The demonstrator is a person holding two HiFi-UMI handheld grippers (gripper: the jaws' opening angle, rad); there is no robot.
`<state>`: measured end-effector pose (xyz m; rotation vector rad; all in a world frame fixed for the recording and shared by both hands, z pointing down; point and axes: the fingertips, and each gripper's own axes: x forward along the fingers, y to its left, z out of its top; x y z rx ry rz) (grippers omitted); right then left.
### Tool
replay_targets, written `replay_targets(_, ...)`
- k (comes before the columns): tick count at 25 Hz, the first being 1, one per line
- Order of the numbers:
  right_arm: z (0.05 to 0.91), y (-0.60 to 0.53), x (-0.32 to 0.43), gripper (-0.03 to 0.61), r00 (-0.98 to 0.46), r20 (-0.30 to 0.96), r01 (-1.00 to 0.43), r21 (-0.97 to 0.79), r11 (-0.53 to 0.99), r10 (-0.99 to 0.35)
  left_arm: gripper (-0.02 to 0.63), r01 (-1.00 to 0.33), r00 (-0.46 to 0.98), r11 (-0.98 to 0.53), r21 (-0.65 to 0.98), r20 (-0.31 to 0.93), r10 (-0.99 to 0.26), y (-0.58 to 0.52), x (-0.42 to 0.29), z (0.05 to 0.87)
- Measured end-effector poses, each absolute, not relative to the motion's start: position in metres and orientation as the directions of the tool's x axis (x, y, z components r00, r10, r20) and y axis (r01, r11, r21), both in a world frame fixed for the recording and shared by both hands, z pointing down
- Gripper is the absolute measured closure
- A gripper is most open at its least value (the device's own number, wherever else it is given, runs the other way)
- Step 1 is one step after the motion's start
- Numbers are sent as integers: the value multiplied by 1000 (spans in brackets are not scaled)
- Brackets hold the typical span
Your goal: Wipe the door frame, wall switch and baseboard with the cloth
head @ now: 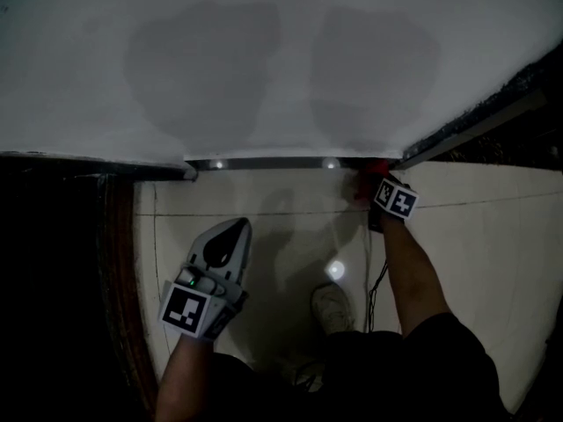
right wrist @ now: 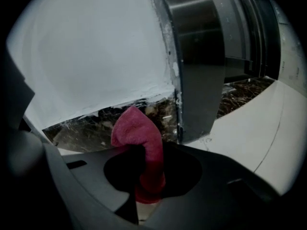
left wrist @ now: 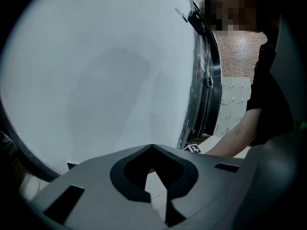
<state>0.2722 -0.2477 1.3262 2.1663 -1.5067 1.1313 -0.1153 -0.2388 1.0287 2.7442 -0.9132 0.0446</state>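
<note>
- The right gripper is down low at the foot of the door frame, on its wall side. Its jaws are closed tight on a red cloth.
- A folded tuft of the cloth sticks out past the jaws, just beside the door frame. It points at the dark, marbled baseboard. Whether it touches the baseboard I cannot tell.
- The left gripper is well away from the door frame, over the pale floor and short of the white wall. Its jaws are together with nothing between them.
- No wall switch shows in any view.
- The cloth looks soft, light and limp, and would probably fold over instead of pushing back. So it is best gripped by a bunched middle, as it is here, with only a short tuft left free.
- A longer free end would probably flop and drag without pressing on the surface.
- The baseboard's top edge looks rough with flaked paint near the door frame, and the nap could snag there.
</note>
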Motion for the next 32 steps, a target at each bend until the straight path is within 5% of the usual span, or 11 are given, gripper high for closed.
replay_targets(8, 1323, -227, 295, 497, 290, 730, -857, -89, -508, -619, 623, -617, 783, -751, 234, 97, -614, -246, -128, 1025)
replay_targets(18, 1280, -213, 283, 496, 281, 669, -891, -84, -446, -688, 623, -628, 772, -742, 234, 62, -633, -242, -162, 1010)
replay_targets(26, 1246, -253, 190, 495, 140, 620, -970, -69, -232, -772, 623, -666, 735, -712, 224, 33, -677, -238, -207, 992)
replay_targets(32, 1164, -275, 108, 497, 22, 466, -992, -99, -77, -884, 623, -722, 665, -654, 227, -33, -746, -227, -252, 970)
